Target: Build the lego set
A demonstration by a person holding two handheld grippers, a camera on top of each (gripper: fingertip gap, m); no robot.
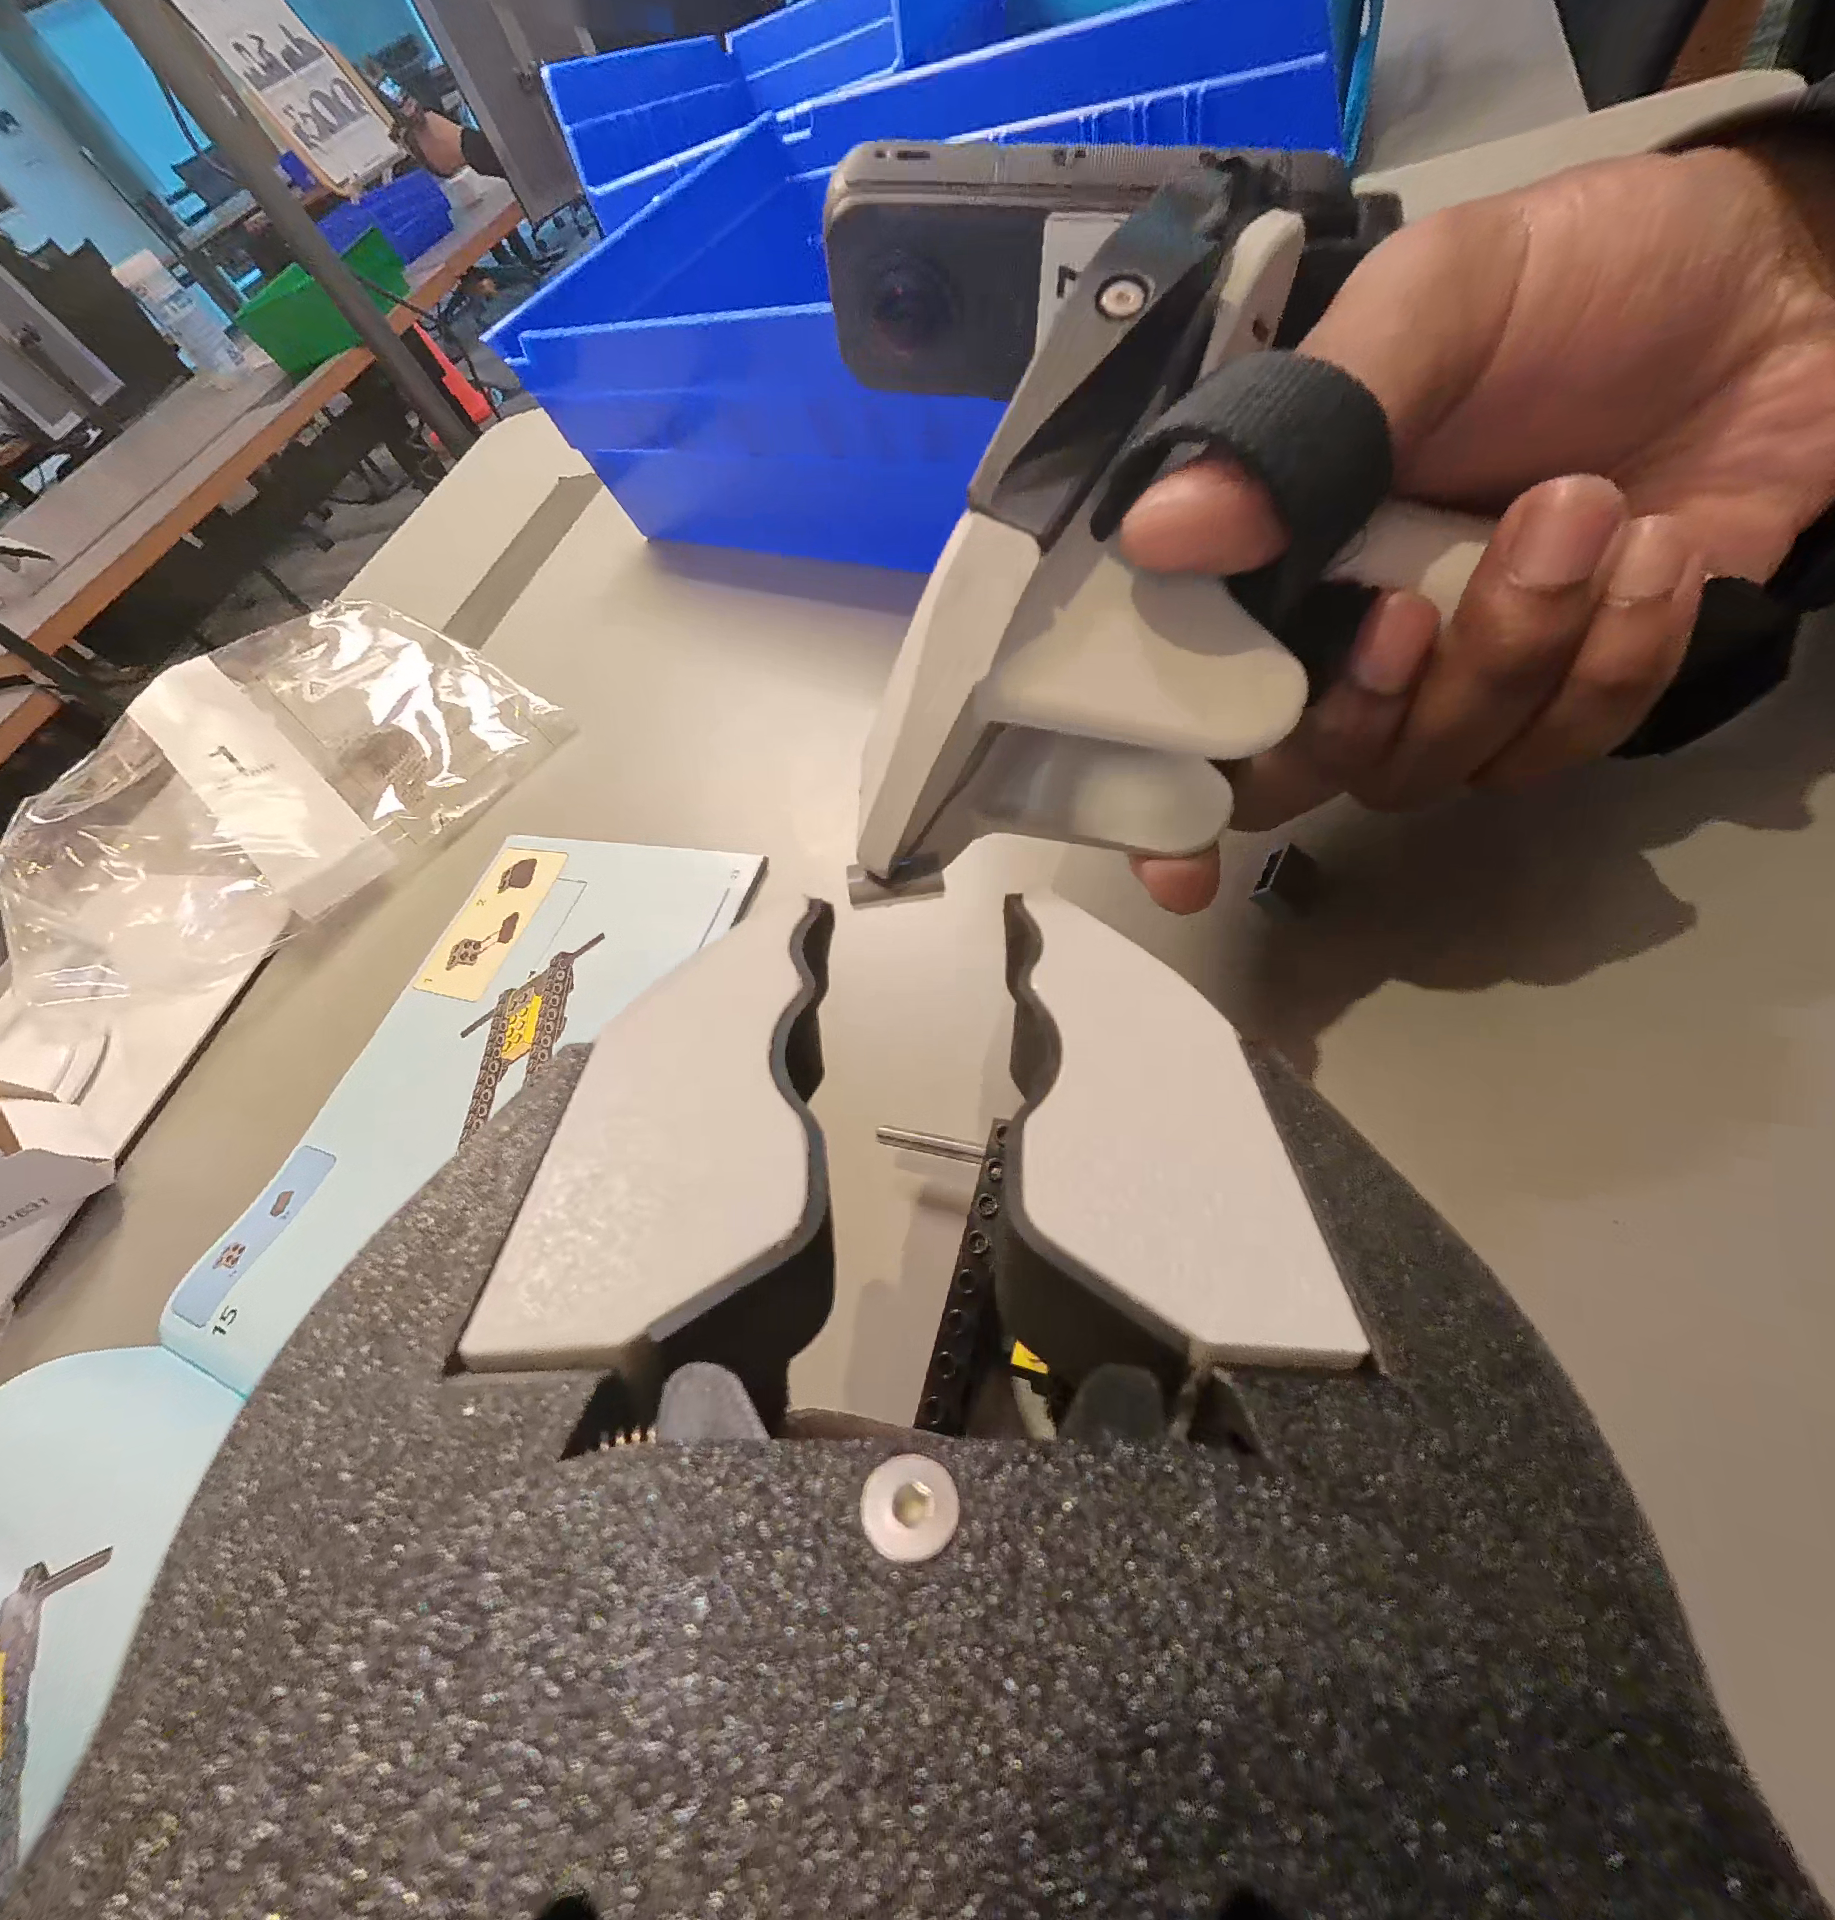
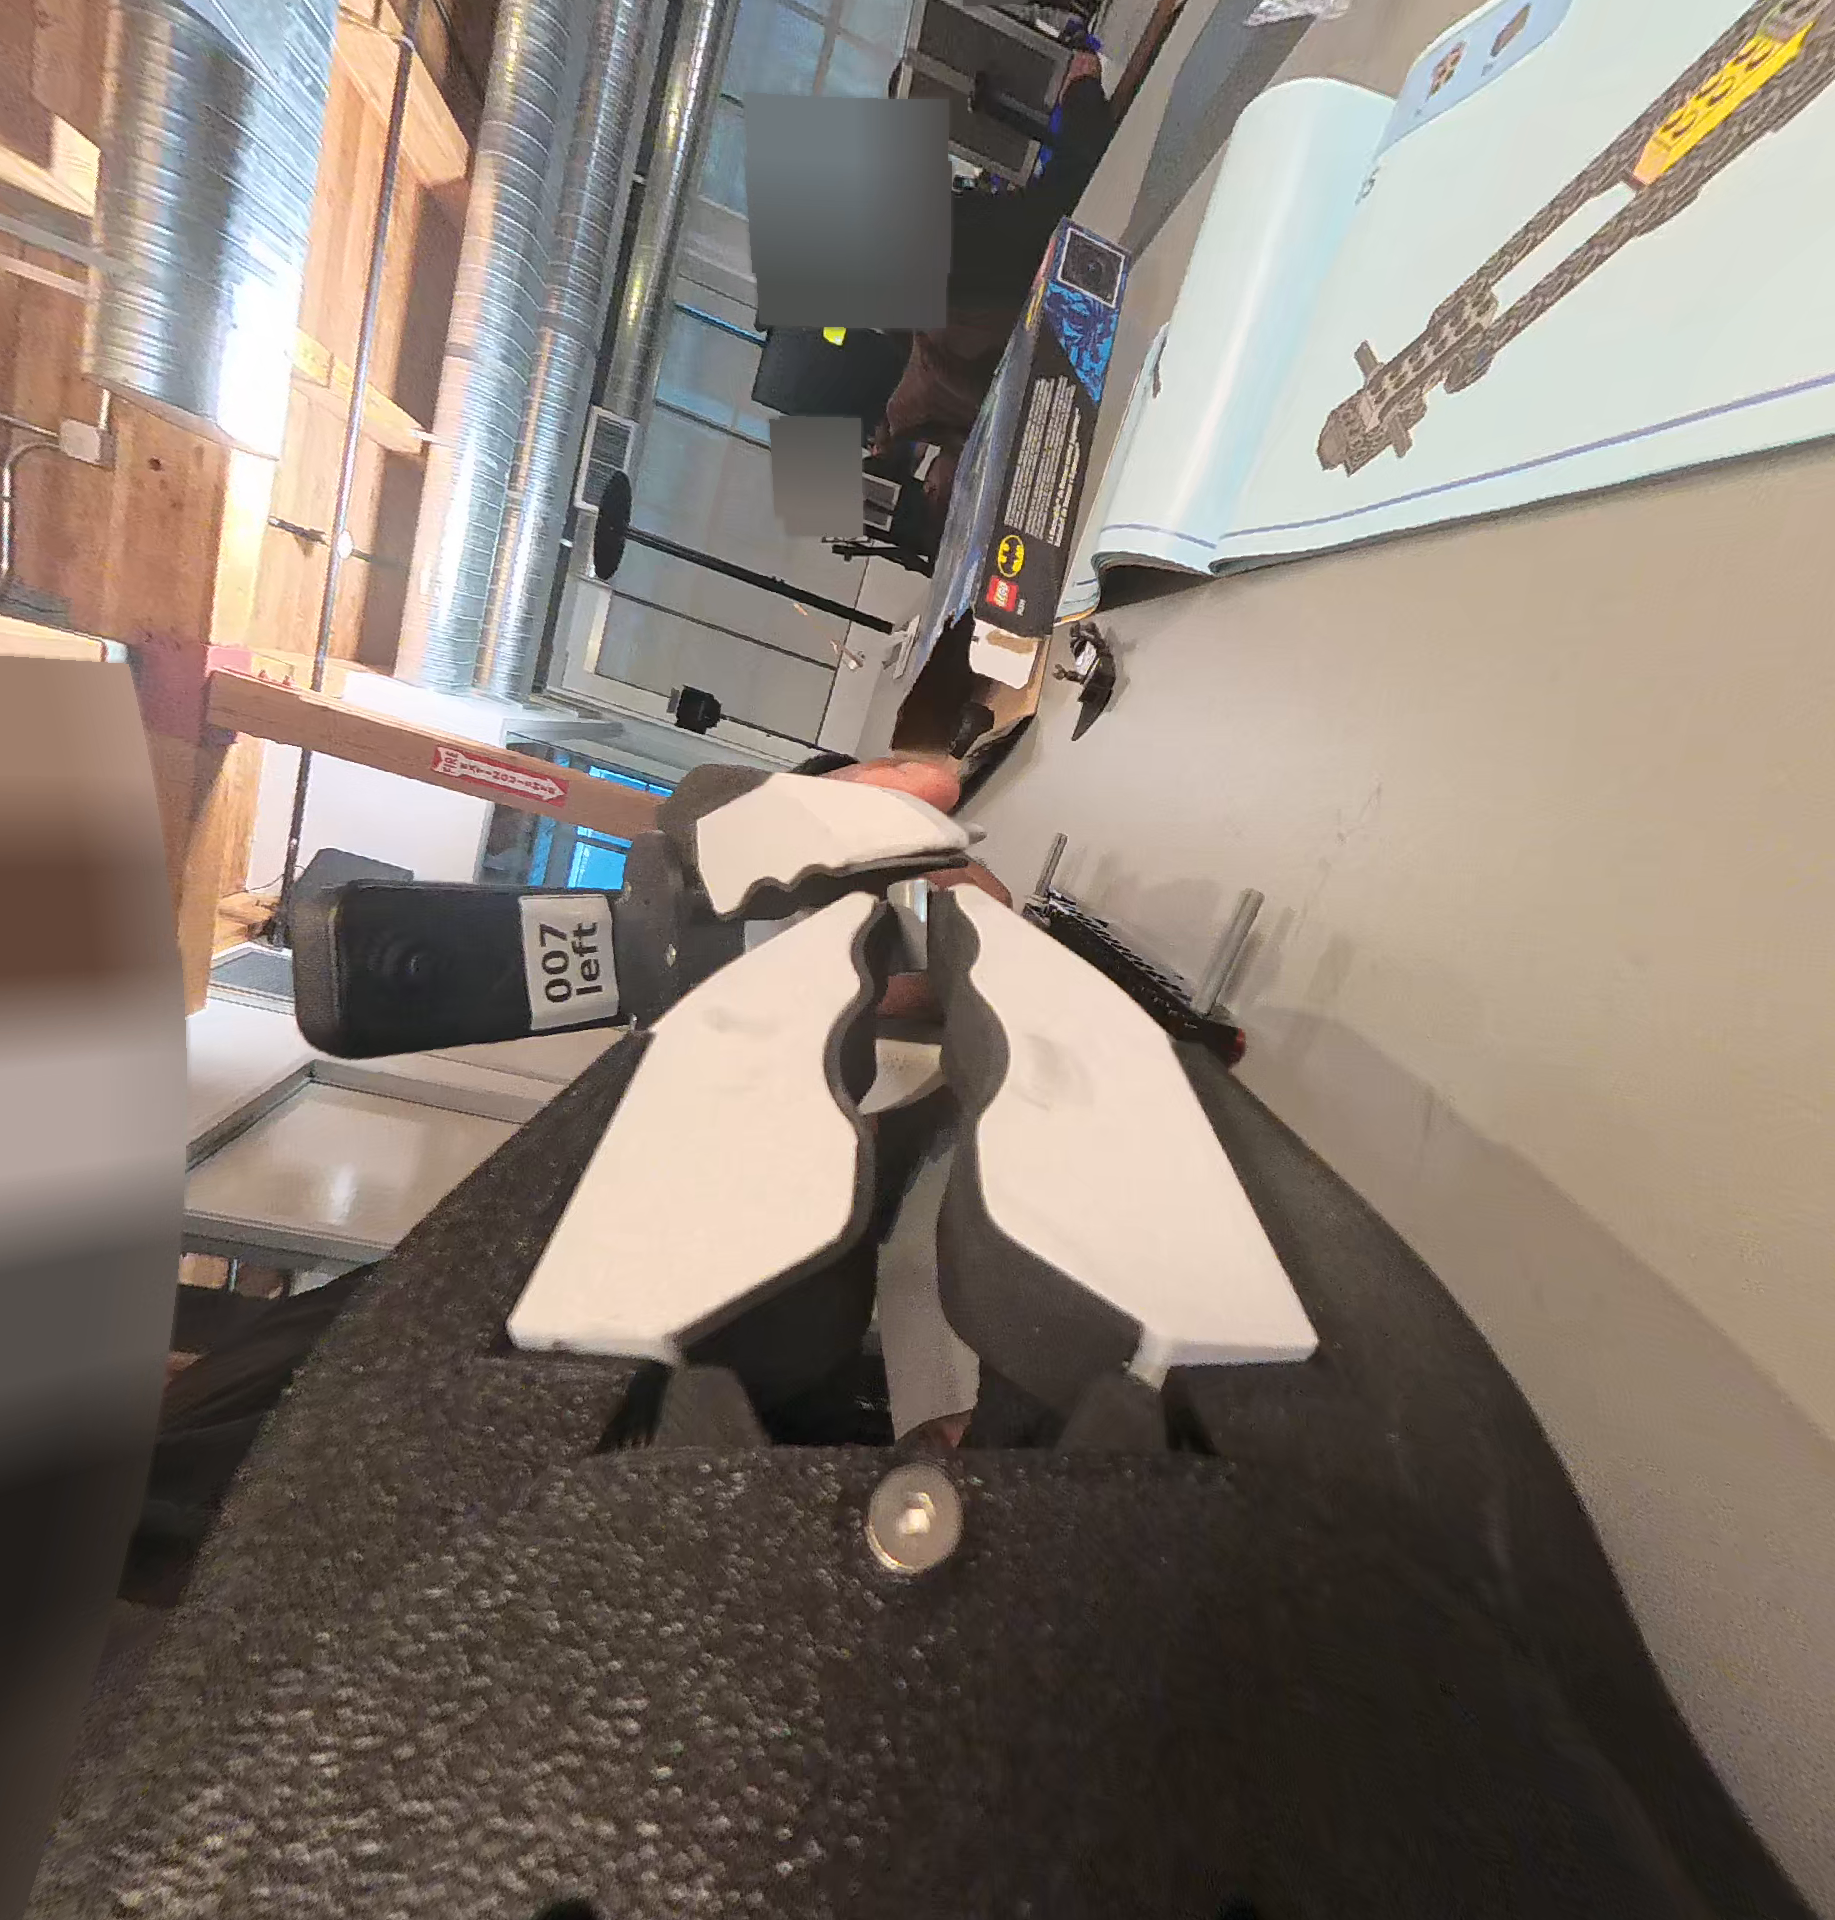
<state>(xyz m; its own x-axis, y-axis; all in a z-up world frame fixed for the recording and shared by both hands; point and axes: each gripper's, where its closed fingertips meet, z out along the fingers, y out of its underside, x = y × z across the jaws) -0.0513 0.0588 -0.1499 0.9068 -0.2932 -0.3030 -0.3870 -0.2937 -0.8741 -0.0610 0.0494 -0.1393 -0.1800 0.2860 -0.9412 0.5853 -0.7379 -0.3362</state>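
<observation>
Your right gripper (image 1: pixel 897 868), tipped steeply down at the table (image 1: pixel 1515 1143), pinches a small grey brick piece (image 1: pixel 895 886) just past your left gripper (image 1: pixel 918 914), whose jaws stand open w/ nothing between. Black studded beam w/ metal pins (image 2: pixel 1141 966) lies under your left tool; instruction booklet (image 1: pixel 539 966) open alongside, so build looks partway

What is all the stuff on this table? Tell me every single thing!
Small grey flat brick piece: one, pinched in the right claw's tips, at the table.
Black beam with holes: one, under the left claw, with grey metal pins.
Light-blue instruction booklet: one, open, left.
Clear plastic bags: crumpled, far left.
Blue plastic bins: several, behind.
Dark toy box: one, beyond the booklet.
Grey table: one.
Left claw: open, holding nothing.
Right claw: closed on the brick piece.
Hand: gripping the right claw.
</observation>
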